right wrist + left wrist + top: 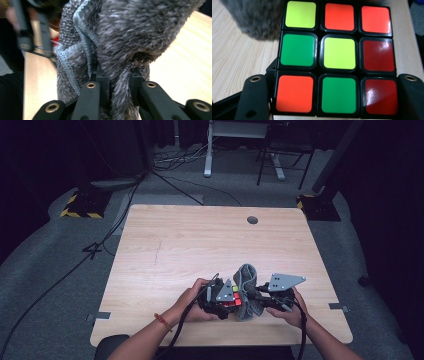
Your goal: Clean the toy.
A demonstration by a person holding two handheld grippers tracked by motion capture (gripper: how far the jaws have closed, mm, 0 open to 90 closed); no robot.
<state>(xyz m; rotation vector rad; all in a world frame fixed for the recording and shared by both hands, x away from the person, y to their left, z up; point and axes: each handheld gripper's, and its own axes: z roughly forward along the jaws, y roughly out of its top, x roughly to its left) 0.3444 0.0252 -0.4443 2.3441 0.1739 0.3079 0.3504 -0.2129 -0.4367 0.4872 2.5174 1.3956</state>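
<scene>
mottled grey cloth (140, 37) — red-green-yellow-orange cube (338, 58)

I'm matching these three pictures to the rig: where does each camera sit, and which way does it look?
High view: above the person's side, looking forward and down on the table; both forearms, left claw, right claw.
Left gripper view: rides the left claw, facing the puzzle cube it grips; its two jaws.
Right gripper view: rides the right claw, facing the grey cloth it pinches.
All three share the cloth.
</scene>
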